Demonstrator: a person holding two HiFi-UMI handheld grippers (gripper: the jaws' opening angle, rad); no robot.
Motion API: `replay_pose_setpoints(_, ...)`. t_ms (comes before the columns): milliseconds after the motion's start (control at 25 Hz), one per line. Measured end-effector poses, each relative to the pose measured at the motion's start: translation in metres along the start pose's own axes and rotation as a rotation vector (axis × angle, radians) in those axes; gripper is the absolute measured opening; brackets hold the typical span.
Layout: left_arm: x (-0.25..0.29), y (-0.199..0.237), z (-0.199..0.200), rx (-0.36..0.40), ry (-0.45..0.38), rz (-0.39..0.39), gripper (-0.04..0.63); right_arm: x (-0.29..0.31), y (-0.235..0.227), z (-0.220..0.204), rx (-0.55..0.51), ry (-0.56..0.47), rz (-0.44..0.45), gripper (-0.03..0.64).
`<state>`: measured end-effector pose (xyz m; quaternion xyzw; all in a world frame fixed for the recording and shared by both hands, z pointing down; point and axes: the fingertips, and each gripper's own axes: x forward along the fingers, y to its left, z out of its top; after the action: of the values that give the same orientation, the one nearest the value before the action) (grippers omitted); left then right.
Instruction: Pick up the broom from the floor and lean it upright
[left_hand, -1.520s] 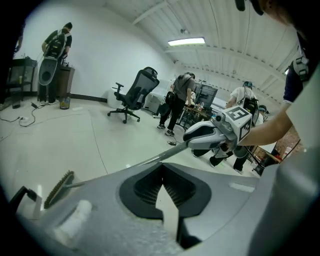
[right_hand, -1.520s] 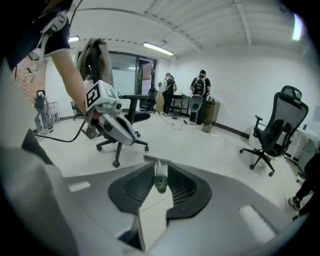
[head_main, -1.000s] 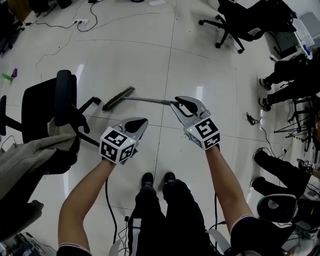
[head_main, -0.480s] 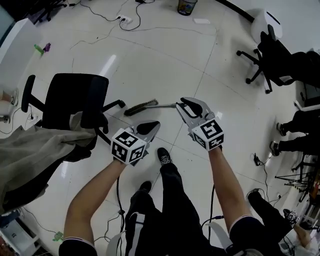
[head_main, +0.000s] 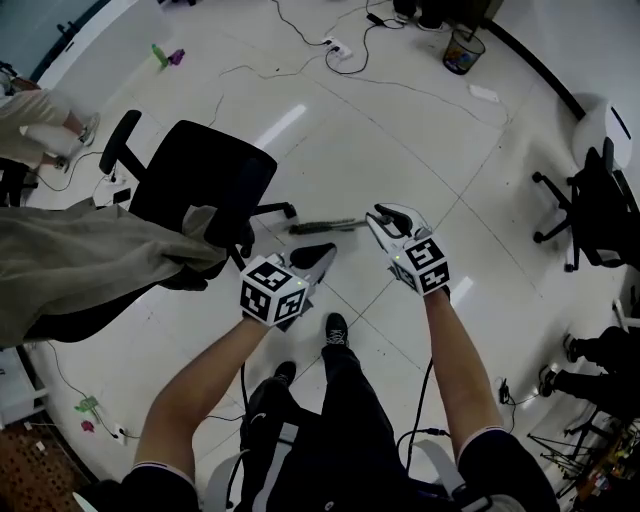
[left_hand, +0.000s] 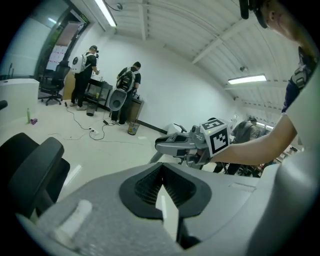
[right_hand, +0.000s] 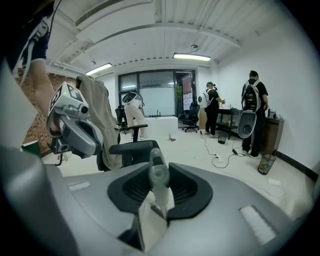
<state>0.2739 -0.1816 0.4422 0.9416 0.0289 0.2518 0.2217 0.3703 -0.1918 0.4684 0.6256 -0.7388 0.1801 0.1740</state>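
Squarely, broom (head_main: 322, 226) handle inside right tool (head_main: 380, 220) (tight fit).

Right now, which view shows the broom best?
Head view: the broom shows brush head and handle against the floor. Right gripper view shows only the handle end between its jaws; left gripper view shows none of it clearly.

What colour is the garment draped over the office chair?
Greyish beige. The garment hangs over the back of the black chair; the head view shows it best.
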Motion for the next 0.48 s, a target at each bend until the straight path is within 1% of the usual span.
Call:
replay_pose_setpoints(120, -0.017, 0.013, 0.002, -0.038, -0.024, 0.072, -0.002, 0.028, 0.000, -0.003, -0.012, 0.031, 0.046, 0.067)
replay_pose_setpoints(200, -0.030, 0.020, 0.001, -0.060, -0.038, 0.111, -0.002, 0.042, 0.002, 0.002, -0.013, 0.033, 0.070, 0.058)
replay_pose_setpoints(280, -0.046, 0.028, -0.003, -0.082, -0.049, 0.151, -0.002, 0.054, 0.010, 0.016, -0.031, 0.031, 0.110, 0.057)
replay_pose_setpoints(400, -0.078, 0.044, -0.010, -0.121, -0.074, 0.220, -0.002, 0.071, 0.036, 0.042, -0.092, 0.047, 0.201, 0.055)
replay_pose_setpoints(480, -0.101, 0.051, -0.011, -0.148, -0.108, 0.264, -0.002, 0.079, 0.055, 0.058, -0.138, 0.074, 0.265, 0.055)
